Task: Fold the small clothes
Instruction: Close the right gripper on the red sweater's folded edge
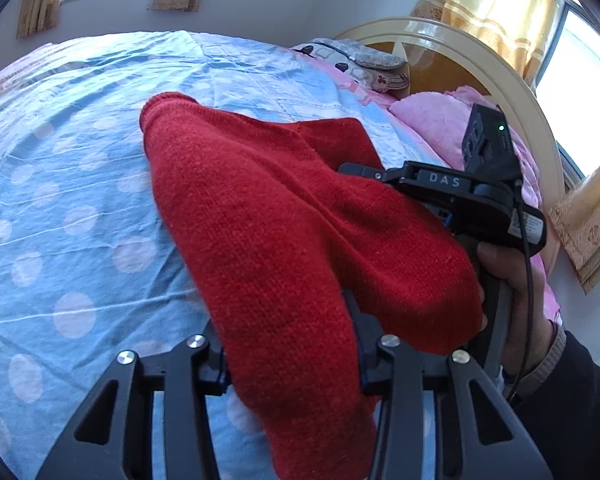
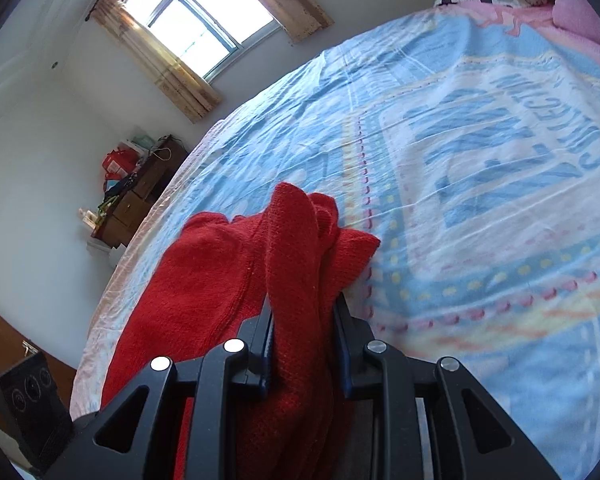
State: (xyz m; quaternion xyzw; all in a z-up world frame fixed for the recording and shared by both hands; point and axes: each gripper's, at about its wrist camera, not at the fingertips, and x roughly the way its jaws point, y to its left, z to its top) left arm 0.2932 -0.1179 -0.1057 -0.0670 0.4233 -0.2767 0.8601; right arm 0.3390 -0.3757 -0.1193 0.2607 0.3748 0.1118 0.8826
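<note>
Blue dotted bedsheet [image 1: 60,208] beneath curtained window [image 2: 196,28].

The right gripper [image 2: 302,344] has its two fingers [image 2: 262,344] closed on a bunched fold of the red knit [image 2: 296,264]. The rest of the knit lies to the left on the blue sheet [image 2: 480,184]. Behind the bed stand a brown dresser [image 2: 140,192] and a window [image 2: 200,12] with curtains.
</note>
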